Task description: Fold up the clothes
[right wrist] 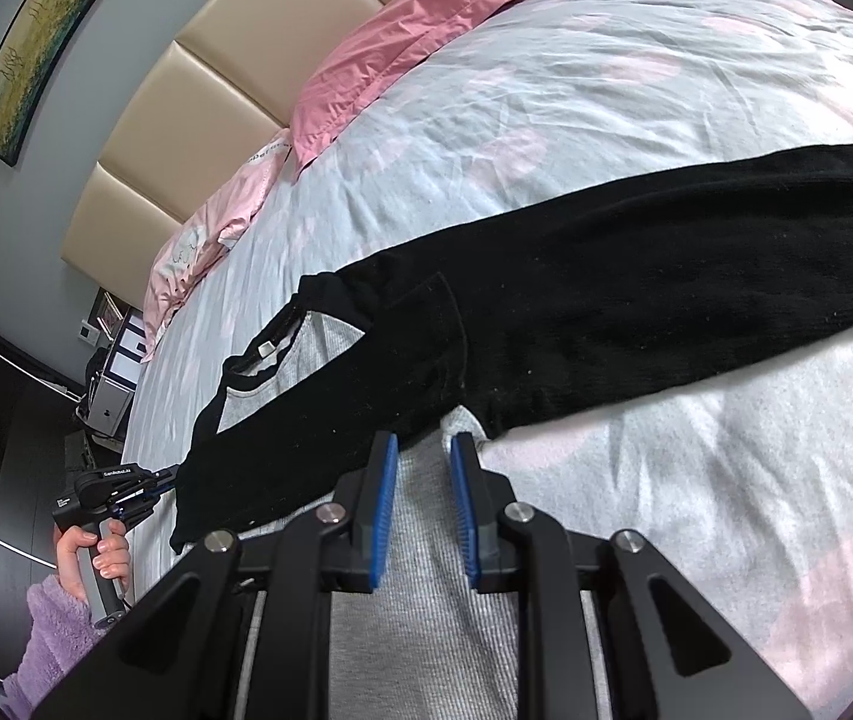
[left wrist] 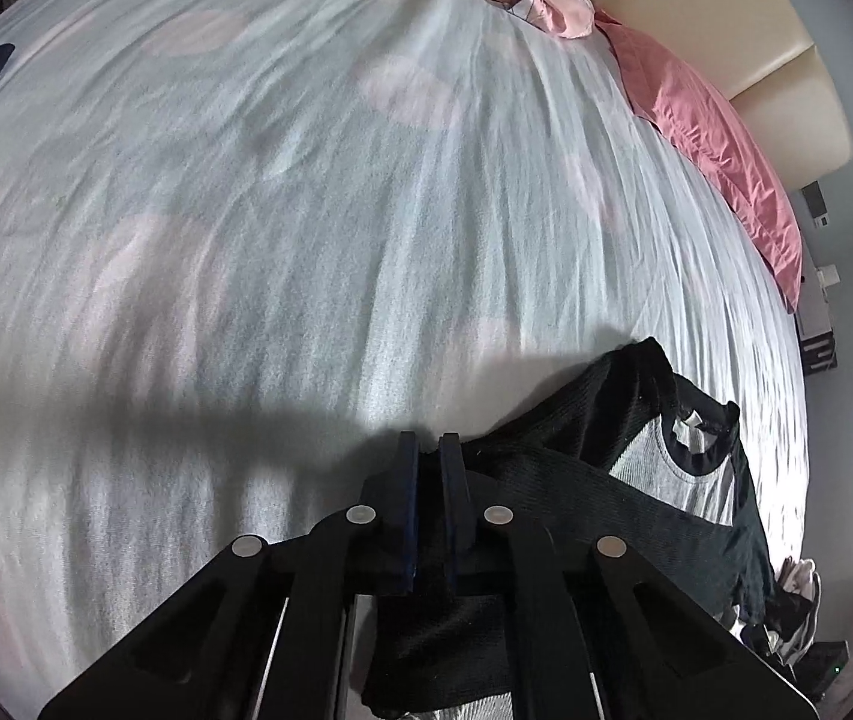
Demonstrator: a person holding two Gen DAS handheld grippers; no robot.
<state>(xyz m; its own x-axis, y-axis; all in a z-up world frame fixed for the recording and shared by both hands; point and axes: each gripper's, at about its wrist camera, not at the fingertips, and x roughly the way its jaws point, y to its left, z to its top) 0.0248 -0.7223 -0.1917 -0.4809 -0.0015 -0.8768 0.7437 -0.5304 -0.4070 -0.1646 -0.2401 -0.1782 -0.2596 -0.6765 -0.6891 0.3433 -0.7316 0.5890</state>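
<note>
A black-and-grey long-sleeved shirt (right wrist: pixel 402 348) lies on the bed with one black sleeve (right wrist: pixel 696 252) stretched out to the right. My left gripper (left wrist: pixel 429 450) is shut on the shirt's black sleeve edge (left wrist: pixel 546 468); it also shows in the right wrist view (right wrist: pixel 165 477), clamped on the shirt's left edge. My right gripper (right wrist: pixel 420 450) is open, with the grey body of the shirt (right wrist: pixel 426 540) lying between and under its fingers. The neckline with a white tag (right wrist: pixel 264 348) faces the headboard.
The bed has a pale sheet with pink spots (left wrist: pixel 306 210). Pink pillows (right wrist: pixel 426 30) lie along a beige padded headboard (right wrist: pixel 198 108). A pile of clothes (left wrist: pixel 798 600) sits past the bed's edge. A framed picture (right wrist: pixel 48 18) hangs on the wall.
</note>
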